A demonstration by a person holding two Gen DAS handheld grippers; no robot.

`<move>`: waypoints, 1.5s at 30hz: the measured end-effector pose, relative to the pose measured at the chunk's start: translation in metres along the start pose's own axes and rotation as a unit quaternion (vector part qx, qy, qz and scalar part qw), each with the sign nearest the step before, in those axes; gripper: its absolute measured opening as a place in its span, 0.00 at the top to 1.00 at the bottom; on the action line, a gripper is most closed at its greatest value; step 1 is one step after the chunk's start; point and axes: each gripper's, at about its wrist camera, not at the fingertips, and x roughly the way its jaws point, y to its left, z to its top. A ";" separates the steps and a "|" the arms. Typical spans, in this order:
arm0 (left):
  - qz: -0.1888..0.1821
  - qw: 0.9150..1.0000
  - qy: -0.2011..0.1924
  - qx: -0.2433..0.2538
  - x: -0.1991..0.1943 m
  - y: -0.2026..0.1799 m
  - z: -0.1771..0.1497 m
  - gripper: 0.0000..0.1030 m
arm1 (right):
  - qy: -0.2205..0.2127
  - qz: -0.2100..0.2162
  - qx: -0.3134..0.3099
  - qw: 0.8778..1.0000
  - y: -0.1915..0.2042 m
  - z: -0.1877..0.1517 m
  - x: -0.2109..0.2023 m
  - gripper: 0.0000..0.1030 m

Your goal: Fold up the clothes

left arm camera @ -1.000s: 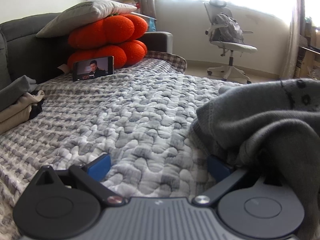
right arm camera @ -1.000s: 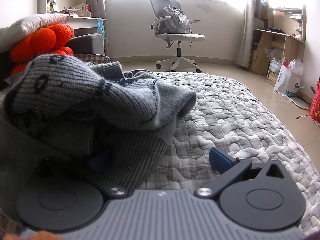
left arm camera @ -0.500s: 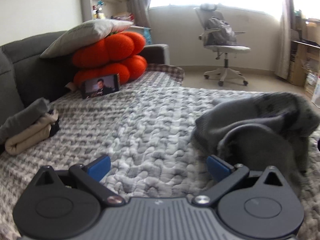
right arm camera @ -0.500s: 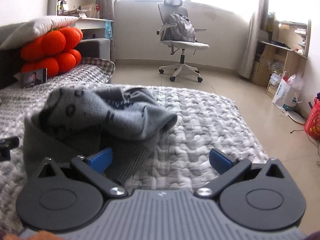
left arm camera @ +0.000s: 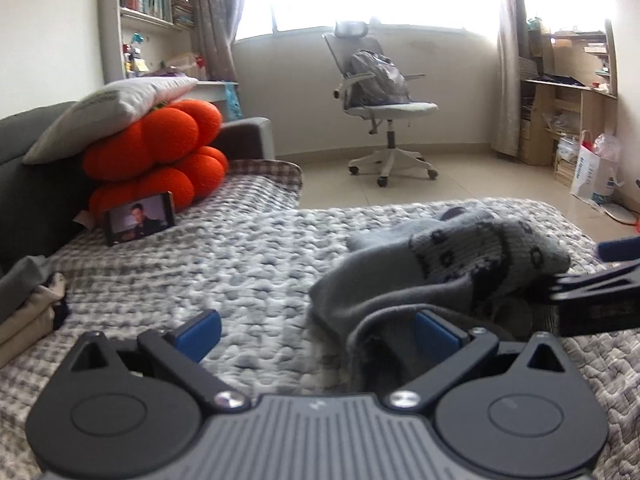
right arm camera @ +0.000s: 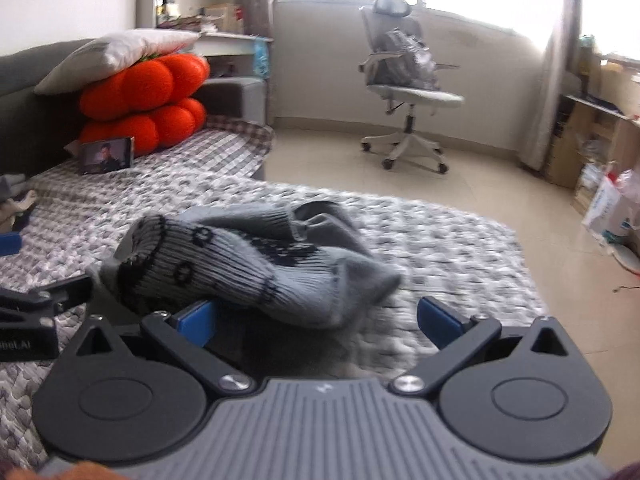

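Lifted back from a grey knit sweater [right arm camera: 256, 264] now bunched mid-quilt [left arm camera: 240, 264], both left gripper [left arm camera: 318, 332] and right gripper [right arm camera: 318, 320] wide open, right jaws just closing slightly, gripping nothing; folding barely begun, folded clothes [left arm camera: 28, 312] stacked leftward.

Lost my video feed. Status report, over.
Left gripper open, right gripper open, jaws just narrowing. Grey sweater bunched on quilt, unfolded. Nothing in the way.

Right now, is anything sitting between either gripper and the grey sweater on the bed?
Nothing visible. The grey sweater lies crumpled right at both open grippers, left gripper and right gripper, with only the quilt around it.
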 end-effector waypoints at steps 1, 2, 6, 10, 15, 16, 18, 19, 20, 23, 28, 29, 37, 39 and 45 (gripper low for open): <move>-0.002 1.000 0.008 0.002 0.004 -0.002 -0.002 0.00 | 0.016 0.015 0.011 1.000 -0.001 -0.002 0.009 0.25; -0.004 1.000 0.014 0.002 0.008 -0.004 -0.003 0.00 | 0.034 0.027 0.021 0.999 -0.003 -0.002 0.017 0.35; 0.001 1.000 0.012 0.002 0.016 -0.010 -0.001 0.00 | 0.048 0.026 0.026 0.998 0.001 0.001 0.028 0.64; 0.000 1.000 0.004 0.003 0.017 -0.012 0.007 0.00 | 0.025 0.018 0.020 0.999 0.008 0.018 0.013 0.91; -0.008 1.000 -0.003 -0.001 0.013 -0.010 0.009 0.00 | -0.013 -0.005 0.008 1.000 0.009 0.029 -0.012 0.93; -0.008 1.000 -0.002 -0.002 0.013 -0.011 0.009 0.00 | -0.018 -0.010 0.008 1.000 0.009 0.030 -0.018 0.93; -0.009 1.000 -0.002 -0.001 0.012 -0.013 0.010 0.00 | -0.029 -0.027 0.001 0.999 0.012 0.031 -0.029 0.94; -0.008 1.000 -0.003 0.001 0.011 -0.016 0.011 0.00 | -0.035 -0.036 -0.002 0.999 0.014 0.031 -0.034 0.94; -0.007 1.000 -0.005 0.004 0.010 -0.018 0.012 0.00 | -0.040 -0.043 -0.005 0.998 0.015 0.032 -0.039 0.94; -0.008 1.000 -0.009 0.006 0.009 -0.025 0.016 0.00 | -0.057 -0.064 -0.007 0.996 0.017 0.036 -0.055 0.95; -0.007 1.000 -0.004 0.013 0.021 -0.039 0.019 0.00 | -0.076 -0.086 0.009 0.993 0.002 0.037 -0.068 0.95; -0.007 1.000 -0.003 0.017 0.025 -0.041 0.018 0.00 | -0.076 -0.091 0.009 0.993 -0.001 0.035 -0.066 0.94; -0.015 1.000 -0.004 0.017 0.042 -0.040 0.010 0.00 | -0.035 -0.072 0.055 0.995 -0.020 0.015 -0.022 0.30; -0.022 0.999 -0.013 0.022 0.041 -0.040 0.010 0.03 | -0.033 -0.067 0.060 0.995 -0.022 0.010 -0.012 0.26; -0.086 0.995 -0.038 0.031 0.028 -0.031 0.006 0.83 | -0.002 -0.046 0.098 0.994 -0.037 -0.002 0.019 0.26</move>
